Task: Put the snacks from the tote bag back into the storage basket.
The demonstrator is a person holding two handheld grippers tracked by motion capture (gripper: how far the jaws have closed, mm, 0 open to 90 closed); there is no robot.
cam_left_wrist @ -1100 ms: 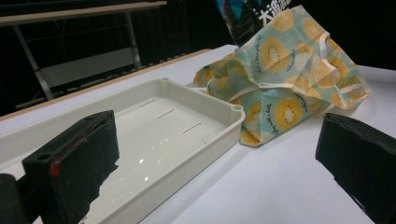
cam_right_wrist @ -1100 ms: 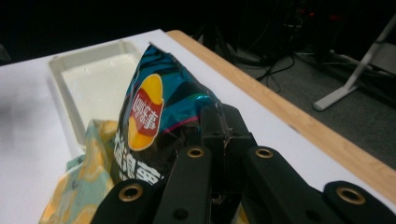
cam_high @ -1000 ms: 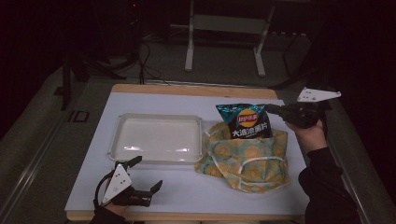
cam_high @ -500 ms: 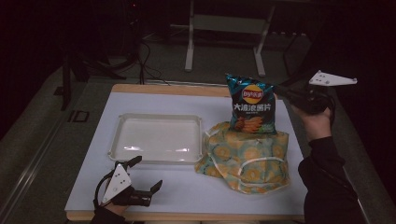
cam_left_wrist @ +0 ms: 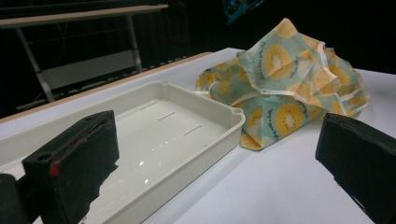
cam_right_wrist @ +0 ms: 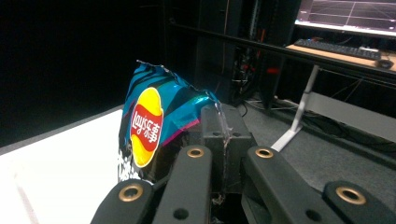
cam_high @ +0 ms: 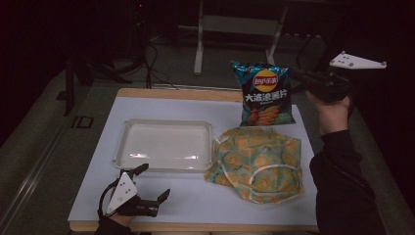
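White table [cam_high: 195, 205] in a dark room. Left gripper [cam_high: 152, 188] sits at the near edge, jaws wide apart, by the tray [cam_high: 128, 128]. Then the kiwi-print bag [cam_high: 257, 164]. Farther off, right gripper [cam_high: 299, 81] pinches the chip bag [cam_high: 265, 94] up in the air.

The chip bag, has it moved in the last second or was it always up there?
Yes. The chip bag, clamped in the right gripper, has risen off the patterned cloth bag and now hangs above its far edge, upright.
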